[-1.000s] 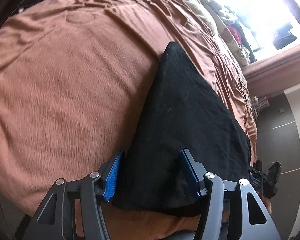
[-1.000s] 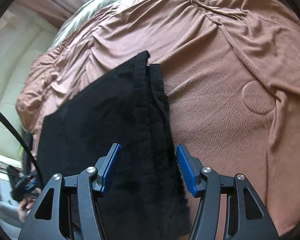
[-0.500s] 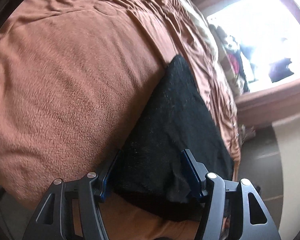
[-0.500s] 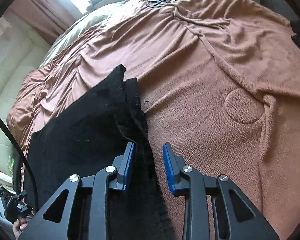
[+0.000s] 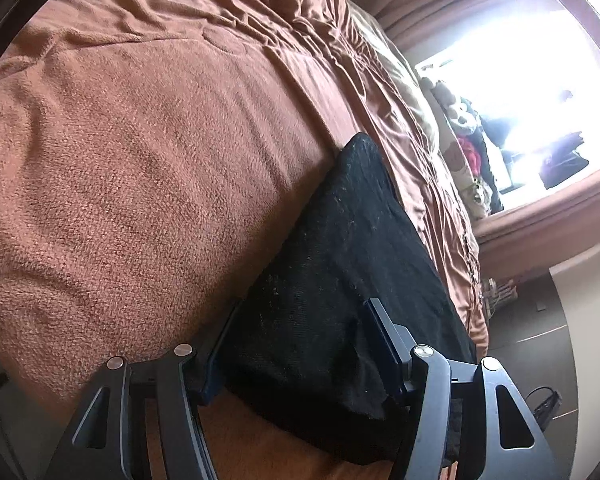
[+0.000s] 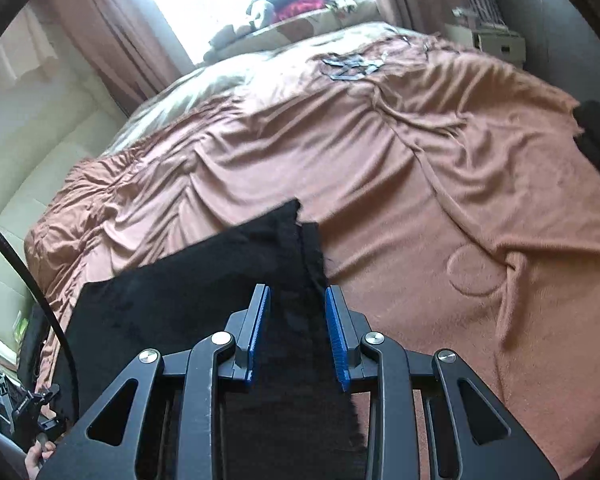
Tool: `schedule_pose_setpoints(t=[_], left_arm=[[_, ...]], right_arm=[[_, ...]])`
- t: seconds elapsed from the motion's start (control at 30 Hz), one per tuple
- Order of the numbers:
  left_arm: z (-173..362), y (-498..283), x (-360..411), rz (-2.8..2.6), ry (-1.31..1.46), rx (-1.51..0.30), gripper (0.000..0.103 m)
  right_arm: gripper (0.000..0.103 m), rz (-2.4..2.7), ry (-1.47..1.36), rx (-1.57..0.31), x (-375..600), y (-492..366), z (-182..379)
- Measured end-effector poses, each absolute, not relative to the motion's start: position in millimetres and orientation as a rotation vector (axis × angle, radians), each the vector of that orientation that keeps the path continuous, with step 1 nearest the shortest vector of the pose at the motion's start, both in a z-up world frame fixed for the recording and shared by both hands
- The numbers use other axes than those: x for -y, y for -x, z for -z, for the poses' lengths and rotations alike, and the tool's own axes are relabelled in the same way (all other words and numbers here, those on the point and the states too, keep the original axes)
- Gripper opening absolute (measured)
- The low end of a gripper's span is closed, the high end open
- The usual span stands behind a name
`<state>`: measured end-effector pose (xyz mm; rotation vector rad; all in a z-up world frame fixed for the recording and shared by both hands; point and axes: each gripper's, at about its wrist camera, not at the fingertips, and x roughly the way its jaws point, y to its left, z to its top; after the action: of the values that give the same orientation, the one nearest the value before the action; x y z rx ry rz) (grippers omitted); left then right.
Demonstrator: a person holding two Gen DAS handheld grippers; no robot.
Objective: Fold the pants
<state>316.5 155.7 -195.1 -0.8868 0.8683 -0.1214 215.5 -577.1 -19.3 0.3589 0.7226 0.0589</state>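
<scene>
Right tool (image 6: pixel 296 332) has closed halfway around the pants' (image 6: pixel 204 292) seamed edge; the grip's unclear. Only the left view shows the left tool (image 5: pixel 300 344) wide, wedged around the folded corner.

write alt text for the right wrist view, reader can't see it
Black pants lie on a brown blanket covering a bed, with the right gripper straddling their near edge, blue pads either side of the fabric. A bright window sits behind.

Pants (image 5: pixel 340 280): near edge hidden behind left gripper (image 5: pixel 304 344) frame; whether its pads press the cloth cannot be told. Window (image 5: pixel 520 80) blown out white; heap (image 5: pixel 468 148) on the sill too small to identify. Right view: pants' near end runs off the bottom edge; dark scraps (image 6: pixel 352 66) on far blanket (image 6: pixel 420 184) unreadable.
</scene>
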Motion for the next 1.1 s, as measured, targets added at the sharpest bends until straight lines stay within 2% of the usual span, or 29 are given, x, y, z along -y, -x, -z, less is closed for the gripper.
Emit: schedule_pose_setpoints(t=[0.07,0.13,0.3,0.7,1.1], left_arm=[[197,-313,-158,0.108,0.893,-0.865,0.054],[199,-313,-160,0.115,0.911,-0.860,0.038],[195,-312,-159,0.136,0.915,-0.830,0.016],[193,-309,-160,0.155,0.923,-0.784,0.013],[195,-307,-161,0.163,0.948,-0.778,0.013]], right_arm=[[0.026,-0.082,-0.345,-0.713,570,-213,16],[0.026,-0.115,-0.329,-0.711,558,-211,14],[0.026,-0.227,-0.294,-0.756,524,-208,19],[0.026,-0.414,-0.193,-0.950,451,-212,43],[0.019,-0.504,-0.080,-1.125,419,-250,62]])
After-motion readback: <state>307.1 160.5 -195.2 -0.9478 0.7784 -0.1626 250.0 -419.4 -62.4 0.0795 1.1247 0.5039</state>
